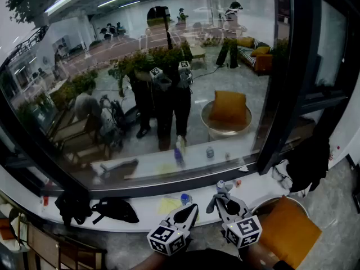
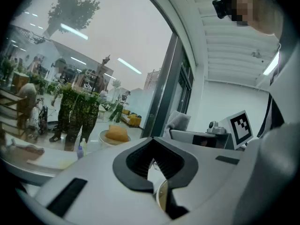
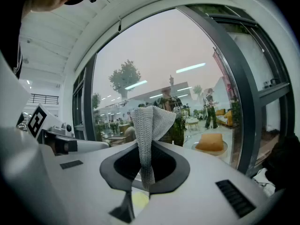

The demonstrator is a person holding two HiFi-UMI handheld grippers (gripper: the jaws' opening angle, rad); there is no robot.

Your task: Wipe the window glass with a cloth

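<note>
1. The right gripper has its jaws pinched on a grey knitted cloth. The cloth stands upright out of the jaws, and its top folds over.
2. The left gripper has its jaws pressed together, and nothing shows between them.
3. In the head view the two grippers are side by side over the near edge of the white sill. Each marker cube faces the camera, left and right.
4. The window glass rises beyond the far edge of the sill, and the cloth is held apart from it. A dark frame post borders the glass on the right.
5. Near the middle of the sill, just ahead of the left gripper, stands a bottle with a blue cap. A yellow sheet lies beside it.
6. Two black bags lie toward the left end of the sill, one nearer the middle and one farther left.
7. An orange cushion sits low at the right, off the sill.
</note>
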